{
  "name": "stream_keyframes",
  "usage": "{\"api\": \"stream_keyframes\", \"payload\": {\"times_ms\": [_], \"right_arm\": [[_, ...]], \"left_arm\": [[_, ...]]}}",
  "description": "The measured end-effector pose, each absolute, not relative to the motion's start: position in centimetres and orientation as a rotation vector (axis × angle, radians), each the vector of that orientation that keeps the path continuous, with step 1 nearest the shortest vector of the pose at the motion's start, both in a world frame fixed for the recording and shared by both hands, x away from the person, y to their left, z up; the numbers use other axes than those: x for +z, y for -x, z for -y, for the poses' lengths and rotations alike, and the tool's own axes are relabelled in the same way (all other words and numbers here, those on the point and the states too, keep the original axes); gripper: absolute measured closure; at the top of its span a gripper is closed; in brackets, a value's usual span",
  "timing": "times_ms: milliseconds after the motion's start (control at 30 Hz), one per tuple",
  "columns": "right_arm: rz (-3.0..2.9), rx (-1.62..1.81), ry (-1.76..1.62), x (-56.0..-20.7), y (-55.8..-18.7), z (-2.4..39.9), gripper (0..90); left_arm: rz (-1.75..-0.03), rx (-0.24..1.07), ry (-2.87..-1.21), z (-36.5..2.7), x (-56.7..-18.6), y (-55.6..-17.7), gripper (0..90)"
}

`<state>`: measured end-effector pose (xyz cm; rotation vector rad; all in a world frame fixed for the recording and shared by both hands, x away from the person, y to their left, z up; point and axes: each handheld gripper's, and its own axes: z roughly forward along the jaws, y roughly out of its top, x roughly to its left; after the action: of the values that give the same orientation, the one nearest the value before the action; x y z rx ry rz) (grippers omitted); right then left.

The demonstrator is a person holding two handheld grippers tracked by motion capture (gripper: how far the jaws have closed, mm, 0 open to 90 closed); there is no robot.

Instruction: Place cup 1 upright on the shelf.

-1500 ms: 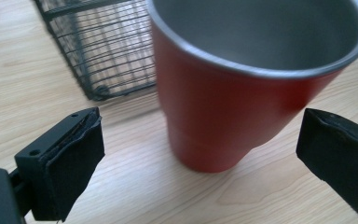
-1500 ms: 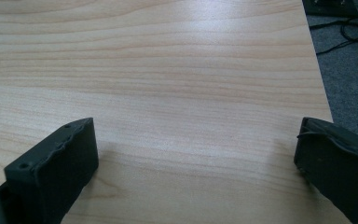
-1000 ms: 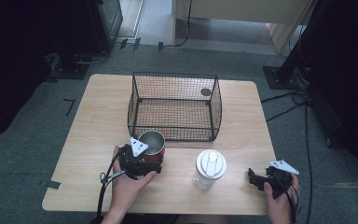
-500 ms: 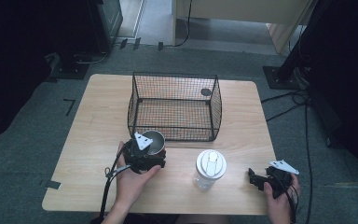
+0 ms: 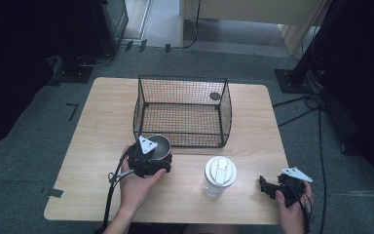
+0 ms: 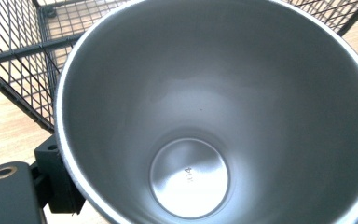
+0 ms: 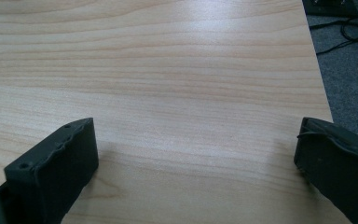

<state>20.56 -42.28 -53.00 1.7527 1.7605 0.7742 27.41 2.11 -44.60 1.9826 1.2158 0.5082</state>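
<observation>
Carried closer, steel cup [image 5: 158, 145] pinched by left tool [image 5: 148, 158] meets wire basket [image 5: 182, 111]; right tool [image 5: 269, 185] spread.

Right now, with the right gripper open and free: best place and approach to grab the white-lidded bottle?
Take the clear bottle by its side wall, below the white lid. It stands upright on the table, so a level approach with the jaws straddling the round body should hold. Come from its right, where the right gripper waits open; the steel cup and left gripper crowd the other side.

The left hand-held gripper [image 5: 151, 158] has carried the steel cup [image 5: 157, 146] closer to the wire basket [image 5: 182, 111].
</observation>
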Motion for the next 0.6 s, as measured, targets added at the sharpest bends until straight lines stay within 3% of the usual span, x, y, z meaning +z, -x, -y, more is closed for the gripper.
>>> {"api": "stream_keyframes", "payload": {"times_ms": [600], "right_arm": [[-1.761,0.774,-1.753,-53.0,-20.6,42.3,0.0]], "left_arm": [[-0.998,0.809,-1.689,-2.5,-41.5,-25.2,8.0]]}}
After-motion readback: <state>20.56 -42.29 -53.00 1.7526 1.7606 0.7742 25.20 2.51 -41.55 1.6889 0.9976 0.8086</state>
